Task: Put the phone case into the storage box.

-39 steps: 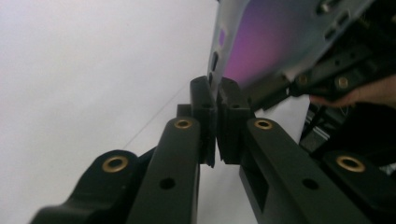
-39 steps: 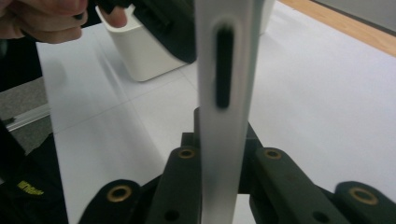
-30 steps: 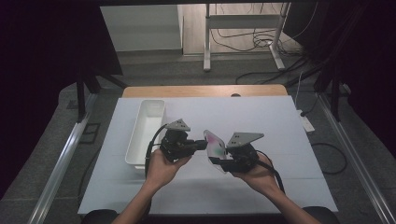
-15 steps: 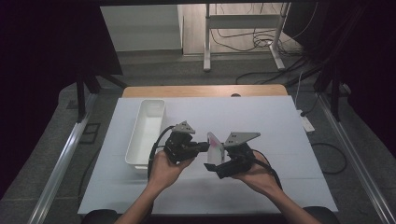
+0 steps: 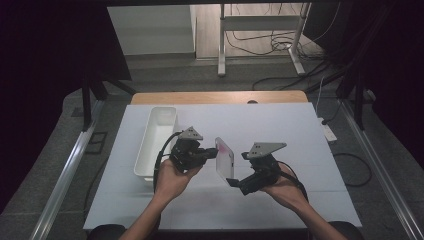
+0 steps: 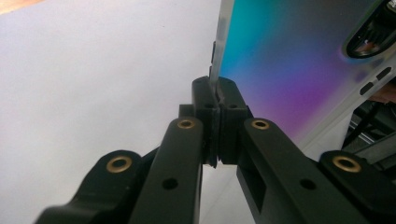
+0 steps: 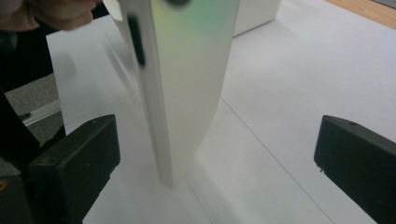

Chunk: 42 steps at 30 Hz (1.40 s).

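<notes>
Phone (image 5: 224,158): slim, white-edged, iridescent back, held upright on edge above white table (image 5: 300,130), between both grippers. Clamped at one edge by left gripper (image 5: 212,153), jaws closed tight on it. Right gripper (image 5: 231,182): jaws just opened wide, standing apart either side of phone's lower end, pads not pressing. White tray (image 5: 156,140) just left of left hand (image 5: 172,177), on table.
</notes>
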{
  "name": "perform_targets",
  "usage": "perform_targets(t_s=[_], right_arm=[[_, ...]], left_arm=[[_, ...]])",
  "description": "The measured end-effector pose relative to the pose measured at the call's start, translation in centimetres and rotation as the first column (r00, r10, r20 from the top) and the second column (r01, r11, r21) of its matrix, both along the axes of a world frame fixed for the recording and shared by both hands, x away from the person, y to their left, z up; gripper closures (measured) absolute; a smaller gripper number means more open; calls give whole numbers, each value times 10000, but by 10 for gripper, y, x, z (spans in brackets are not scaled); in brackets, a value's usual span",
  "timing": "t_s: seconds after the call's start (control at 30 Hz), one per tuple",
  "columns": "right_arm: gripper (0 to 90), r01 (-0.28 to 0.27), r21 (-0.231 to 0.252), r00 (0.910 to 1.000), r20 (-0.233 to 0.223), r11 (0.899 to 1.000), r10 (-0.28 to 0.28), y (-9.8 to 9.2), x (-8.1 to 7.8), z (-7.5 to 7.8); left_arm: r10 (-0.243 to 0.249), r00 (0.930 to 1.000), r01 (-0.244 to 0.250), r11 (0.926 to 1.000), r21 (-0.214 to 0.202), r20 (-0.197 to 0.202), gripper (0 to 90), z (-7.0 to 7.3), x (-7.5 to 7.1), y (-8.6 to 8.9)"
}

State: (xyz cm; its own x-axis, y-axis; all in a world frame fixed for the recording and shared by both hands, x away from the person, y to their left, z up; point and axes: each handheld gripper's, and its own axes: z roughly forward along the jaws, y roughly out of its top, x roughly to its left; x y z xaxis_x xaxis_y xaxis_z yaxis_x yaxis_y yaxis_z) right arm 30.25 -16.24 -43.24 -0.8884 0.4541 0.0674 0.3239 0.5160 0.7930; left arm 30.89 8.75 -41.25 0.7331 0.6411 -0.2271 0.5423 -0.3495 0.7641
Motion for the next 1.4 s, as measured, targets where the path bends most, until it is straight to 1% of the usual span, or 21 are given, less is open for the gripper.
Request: perform_targets(t_s=[0.13, 0.37, 0.7, 0.9, 1.13, 1.4], right_arm=[[0, 101, -162, 9999, -46, 9998, -102, -5, -1, -1], [0, 361, -92, 9990, -259, 9993, -363, -18, -1, -1], [0, 684, -180, 9972, -282, 9975, -689, -36, -4, -1], [0, 754, -238, 9969, -216, 9969, -759, -47, -7, -2], [2, 764, -370, 9958, -476, 9964, -782, -56, -7, -5], [3, 935, -490, 9948, -357, 9944, -953, -70, -10, -6]], left_arm=[[183, 9998, -183, 9998, -10, 51, 882, 2, 1, 5], [465, 9988, -465, 9989, -10, 175, 882, 7, 5, 15], [721, 9971, -724, 9973, 113, 241, 881, 9, 12, 26], [830, 9962, -834, 9964, 173, 253, 881, 11, 16, 29], [985, 9947, -993, 9948, 234, 306, 882, 14, 20, 35], [1244, 9918, -1248, 9921, 150, 279, 881, 15, 25, 44]])
